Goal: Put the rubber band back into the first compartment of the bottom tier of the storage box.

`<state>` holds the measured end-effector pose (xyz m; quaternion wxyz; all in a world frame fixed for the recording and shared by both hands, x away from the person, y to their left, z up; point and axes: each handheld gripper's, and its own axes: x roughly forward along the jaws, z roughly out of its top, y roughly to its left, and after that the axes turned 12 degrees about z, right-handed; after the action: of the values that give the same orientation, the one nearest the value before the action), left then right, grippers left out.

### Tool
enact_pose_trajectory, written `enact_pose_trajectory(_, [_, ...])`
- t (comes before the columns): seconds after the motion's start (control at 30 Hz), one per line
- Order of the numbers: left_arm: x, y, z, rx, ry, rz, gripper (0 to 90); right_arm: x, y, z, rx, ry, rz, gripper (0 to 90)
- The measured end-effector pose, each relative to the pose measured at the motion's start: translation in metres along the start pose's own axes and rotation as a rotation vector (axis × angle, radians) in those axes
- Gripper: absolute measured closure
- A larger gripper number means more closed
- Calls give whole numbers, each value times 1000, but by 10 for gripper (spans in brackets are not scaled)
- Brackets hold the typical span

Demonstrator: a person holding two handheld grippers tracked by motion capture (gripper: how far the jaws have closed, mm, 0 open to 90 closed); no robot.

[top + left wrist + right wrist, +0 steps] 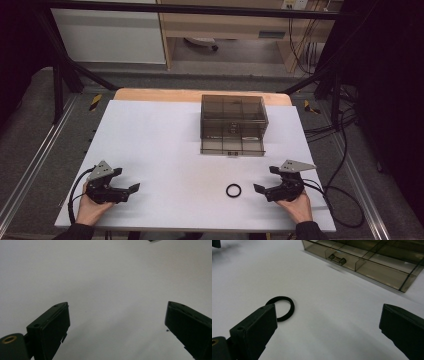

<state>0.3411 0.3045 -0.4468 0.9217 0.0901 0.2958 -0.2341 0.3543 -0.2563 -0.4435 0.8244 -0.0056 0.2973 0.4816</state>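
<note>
A black ring [233,190] lies flat on the white table [165,145] near the front, right of centre. My right gripper [262,188] rests open just right of it, jaws pointing left. In the right gripper view the ring [283,308] sits beside the left jaw's tip, outside the wide gap. A smoky transparent compartment box [233,123] stands at the back centre with its drawer pulled out; its front latch [336,259] shows in the right gripper view. My left gripper [131,190] rests open at the front left, jaws wide over bare table [112,290].
Cables [340,190] trail off the table's right side onto the floor. A black frame [65,70] surrounds the table. A wooden desk [225,25] stands behind.
</note>
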Motion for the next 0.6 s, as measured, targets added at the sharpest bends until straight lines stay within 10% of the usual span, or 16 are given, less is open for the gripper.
enact_pose_trajectory(0.6, [0,2,0,-16,-3,-3,56,28,17,11,-10,56,25,30])
